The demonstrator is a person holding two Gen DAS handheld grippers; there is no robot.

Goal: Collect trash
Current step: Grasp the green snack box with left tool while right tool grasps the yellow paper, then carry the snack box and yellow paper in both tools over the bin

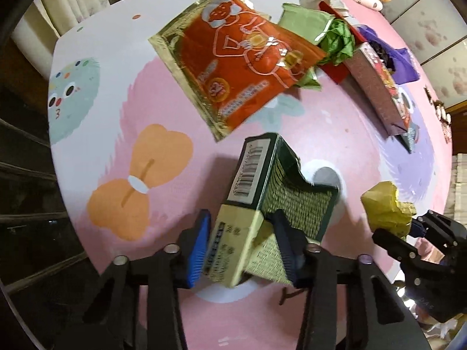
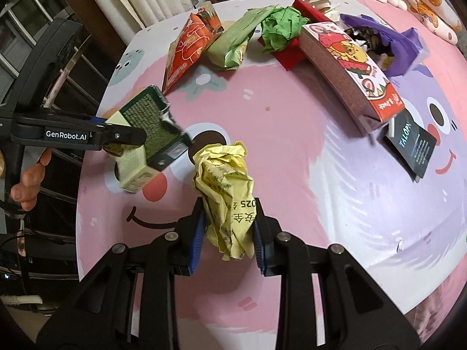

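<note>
A dark green and pale yellow carton point(image 1: 262, 180) with a barcode is tilted between the pads of my left gripper point(image 1: 240, 218), which is shut on its pale end. From the right wrist view the carton point(image 2: 146, 122) hangs just above the pink table point(image 2: 292, 145), with the left gripper point(image 2: 122, 137) reaching in from the left. My right gripper point(image 2: 229, 207) is shut on a crumpled yellow paper point(image 2: 224, 175) with printed characters. The left wrist view shows that paper point(image 1: 385, 207) and the right gripper point(image 1: 408, 233) at the lower right.
At the back of the table lie an orange snack bag point(image 2: 186, 49), a green wrapper point(image 2: 233, 43), crumpled green paper point(image 2: 280, 27), a red cartoon box point(image 2: 344, 67), a purple bag point(image 2: 394, 43) and a black box point(image 2: 414, 145). The table's edge runs down the left.
</note>
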